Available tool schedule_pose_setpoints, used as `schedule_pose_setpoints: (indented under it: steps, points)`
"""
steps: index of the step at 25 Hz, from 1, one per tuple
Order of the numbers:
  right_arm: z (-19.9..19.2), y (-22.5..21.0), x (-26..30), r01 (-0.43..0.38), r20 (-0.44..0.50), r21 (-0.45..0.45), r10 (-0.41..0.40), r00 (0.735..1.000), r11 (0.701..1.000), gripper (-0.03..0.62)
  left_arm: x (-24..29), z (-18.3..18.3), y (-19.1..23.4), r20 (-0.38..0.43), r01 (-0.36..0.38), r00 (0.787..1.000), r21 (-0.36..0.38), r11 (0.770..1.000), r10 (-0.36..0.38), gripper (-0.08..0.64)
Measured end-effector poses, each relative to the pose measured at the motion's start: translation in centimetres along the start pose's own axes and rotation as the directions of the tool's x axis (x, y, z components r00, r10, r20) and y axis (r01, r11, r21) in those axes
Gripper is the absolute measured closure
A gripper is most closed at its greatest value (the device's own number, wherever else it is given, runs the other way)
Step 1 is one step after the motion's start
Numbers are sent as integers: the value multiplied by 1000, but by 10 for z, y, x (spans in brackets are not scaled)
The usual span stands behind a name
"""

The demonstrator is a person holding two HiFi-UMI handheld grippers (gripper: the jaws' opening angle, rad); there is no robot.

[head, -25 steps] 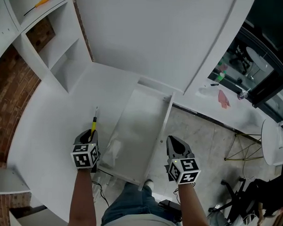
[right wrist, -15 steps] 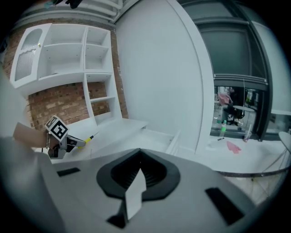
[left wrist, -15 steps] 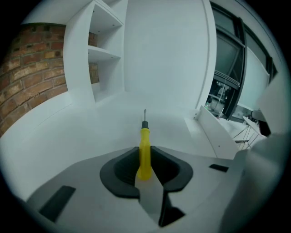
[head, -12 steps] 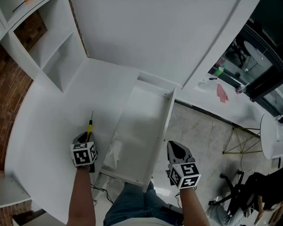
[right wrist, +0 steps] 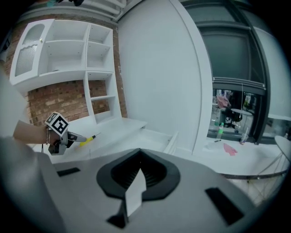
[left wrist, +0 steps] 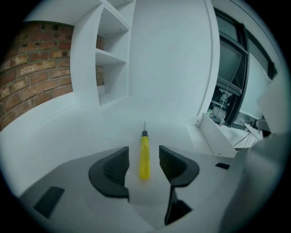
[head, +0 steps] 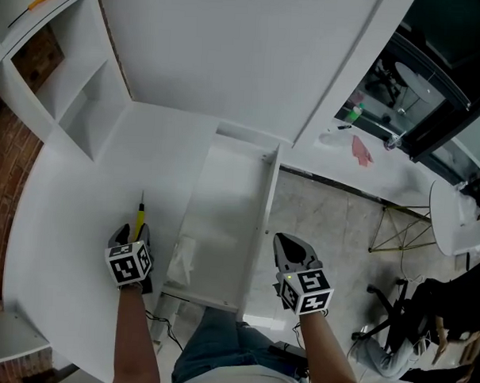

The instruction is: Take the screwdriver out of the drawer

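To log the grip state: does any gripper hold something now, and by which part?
Nothing is held. The left gripper's jaws are opening; the screwdriver's yellow handle lies between them, untouched. The right gripper is shut, empty.

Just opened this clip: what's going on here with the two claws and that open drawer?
A person holds a claw in each hand at a white desk. The yellow screwdriver lies on the desktop, left of the open drawer. It sits between the jaws of the left claw, which are opening, and the pads are off it. The right claw is shut and empty, held just right of the drawer.
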State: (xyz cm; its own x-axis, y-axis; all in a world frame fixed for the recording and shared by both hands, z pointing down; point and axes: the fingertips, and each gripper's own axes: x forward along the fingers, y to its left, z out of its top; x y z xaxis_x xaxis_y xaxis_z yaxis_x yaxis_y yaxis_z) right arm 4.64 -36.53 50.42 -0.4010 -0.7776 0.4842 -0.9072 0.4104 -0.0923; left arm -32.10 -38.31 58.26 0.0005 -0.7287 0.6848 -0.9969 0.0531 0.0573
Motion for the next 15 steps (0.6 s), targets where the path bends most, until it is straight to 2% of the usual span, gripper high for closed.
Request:
schedule_pose_setpoints:
  steps: [6, 9, 10, 12, 15]
  points:
    - [18, 11, -34, -13, 91, -56, 18, 996, 998, 581, -44, 5, -10, 104, 2, 995, -22, 1000, 1, 339]
    - [23, 19, -65, -16, 135, -102, 30, 990, 995, 581, -78, 4, -26, 187, 17, 982, -16, 1000, -14, 344]
    - [24, 21, -77, -16, 146, -113, 32, 989, 994, 581, -91, 4, -33, 219, 18, 976, -5, 1000, -16, 381]
    - [26, 26, -103, -10, 180, -128, 33, 983, 992, 581, -118, 2, -44, 269, 8, 963, 25, 1000, -14, 548]
    - [30, 36, -144, 0, 243, -136, 33, 969, 991, 581, -160, -2, -65, 333, 32, 942, 65, 997, -52, 548]
